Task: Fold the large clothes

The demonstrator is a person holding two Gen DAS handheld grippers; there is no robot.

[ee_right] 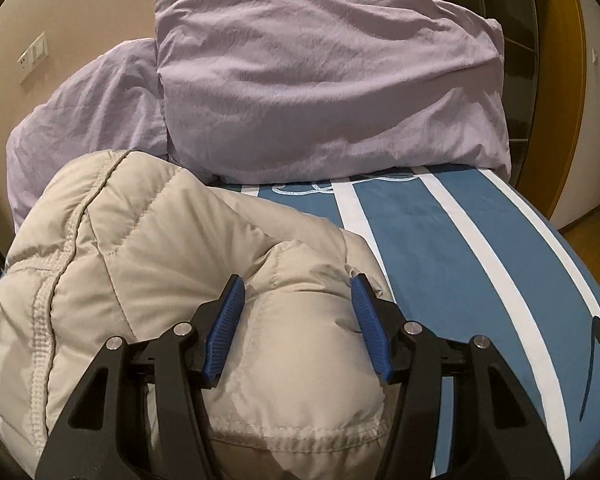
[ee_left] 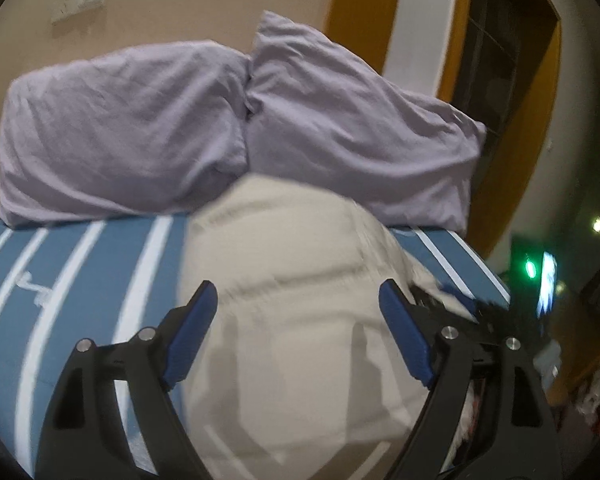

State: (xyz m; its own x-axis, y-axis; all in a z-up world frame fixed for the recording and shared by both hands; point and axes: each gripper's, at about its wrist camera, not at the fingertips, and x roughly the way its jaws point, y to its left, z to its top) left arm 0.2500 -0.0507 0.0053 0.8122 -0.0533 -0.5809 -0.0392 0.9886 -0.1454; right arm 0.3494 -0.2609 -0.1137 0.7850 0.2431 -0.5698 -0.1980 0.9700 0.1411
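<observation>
Beige quilted jacket (ee_right: 140, 248) lies bunched before two lilac pillows (ee_right: 320, 80), both grippers' fingers (ee_left: 196, 336) spread, holding nothing.

Both grippers point forward and slightly down, the left gripper (ee_left: 298, 300) with its blue-padded fingers (ee_left: 190, 340) spread wide, the right gripper (ee_right: 298, 298) with its fingers (ee_right: 226, 330) also parted but less widely, neither clamping anything.

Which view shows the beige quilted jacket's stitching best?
The right wrist view: the beige quilted jacket is sharp there, with its seams and quilting lines clear between and beside the open jaws of the right gripper. The left wrist view shows the same jacket motion-blurred, its quilting only faint, under the open left gripper.
</observation>
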